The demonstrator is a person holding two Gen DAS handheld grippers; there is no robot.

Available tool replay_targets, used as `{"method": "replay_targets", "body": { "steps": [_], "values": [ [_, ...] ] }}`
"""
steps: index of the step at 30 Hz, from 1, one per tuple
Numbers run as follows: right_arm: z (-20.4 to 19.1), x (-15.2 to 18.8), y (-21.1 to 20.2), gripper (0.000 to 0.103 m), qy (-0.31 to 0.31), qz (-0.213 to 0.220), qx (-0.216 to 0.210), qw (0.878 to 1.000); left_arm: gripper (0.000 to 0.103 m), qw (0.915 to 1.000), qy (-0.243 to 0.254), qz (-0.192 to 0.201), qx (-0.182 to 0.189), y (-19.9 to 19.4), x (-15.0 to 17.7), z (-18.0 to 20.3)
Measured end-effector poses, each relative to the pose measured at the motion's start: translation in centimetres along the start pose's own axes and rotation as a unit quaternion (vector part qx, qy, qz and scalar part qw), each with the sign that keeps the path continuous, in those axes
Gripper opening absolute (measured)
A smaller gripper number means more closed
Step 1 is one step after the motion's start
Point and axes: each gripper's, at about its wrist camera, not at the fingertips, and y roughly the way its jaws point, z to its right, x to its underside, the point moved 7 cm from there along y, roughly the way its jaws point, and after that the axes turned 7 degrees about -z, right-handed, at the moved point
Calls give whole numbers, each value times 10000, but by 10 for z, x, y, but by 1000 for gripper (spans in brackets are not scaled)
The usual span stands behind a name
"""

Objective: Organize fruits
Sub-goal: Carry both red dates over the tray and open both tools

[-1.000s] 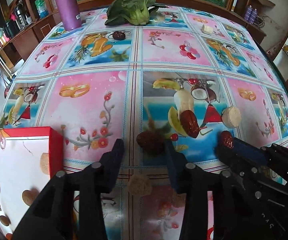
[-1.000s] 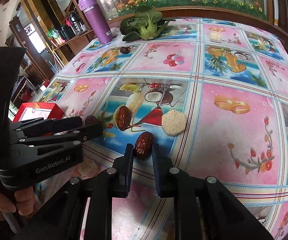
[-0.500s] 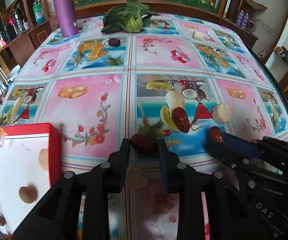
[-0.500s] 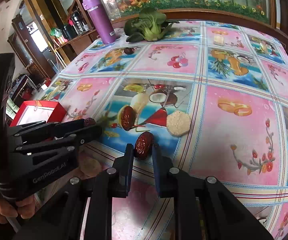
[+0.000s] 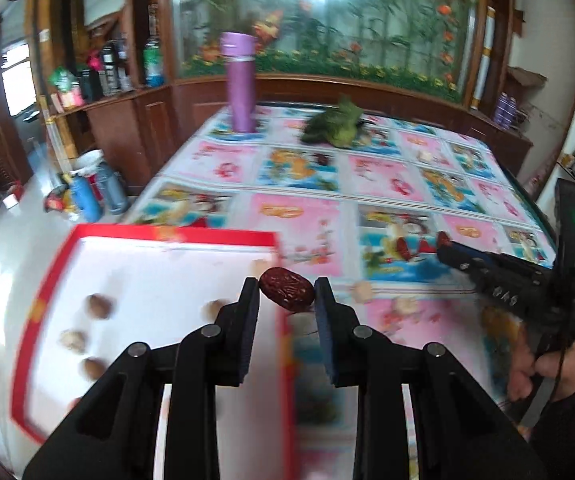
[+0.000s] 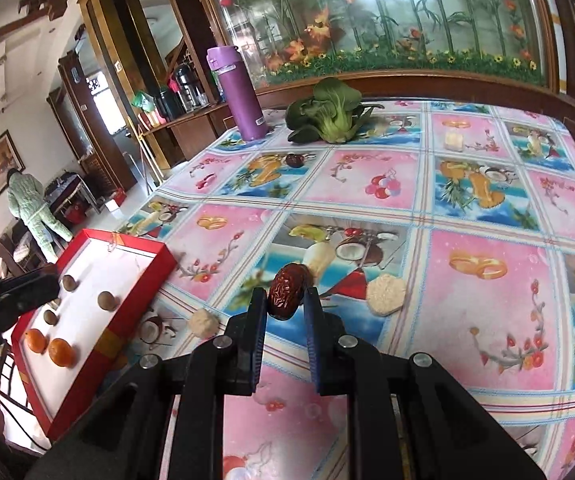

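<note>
My left gripper is shut on a wrinkled red date, held in the air above the right wall of the red box. The box has a white floor and holds several brown nuts and two small oranges. My right gripper is shut on a second red date, lifted over the fruit-print tablecloth. In the left wrist view the right gripper shows at the right, a hand holding it. In the right wrist view the left gripper hangs over the box.
Another date lies on the cloth, and one more lies farther back. Two pale round cakes sit near the box. A purple bottle and a bok choy stand at the far edge. A person is in the room beyond.
Both grippers rose from the table, each carrying its date. The left one swung left to the box's edge, with motion blur in its view.
</note>
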Motion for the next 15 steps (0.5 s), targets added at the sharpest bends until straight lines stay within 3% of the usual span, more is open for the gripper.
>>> {"method": "replay_targets", "body": {
  "steps": [6,11,15],
  "values": [
    [-46,2,0,16,26,-42,-400,9992,30,9974,-389,-2,-605,-20,32,-80],
    [-136,2,14,16,-443,-306,-1078,9927,30,9963,-559,-122,-634,-20,52,-112],
    [-194,17,29,16,-817,-651,-1276,9863,30,9966,-581,-242,-534,-14,68,-119]
  ]
}}
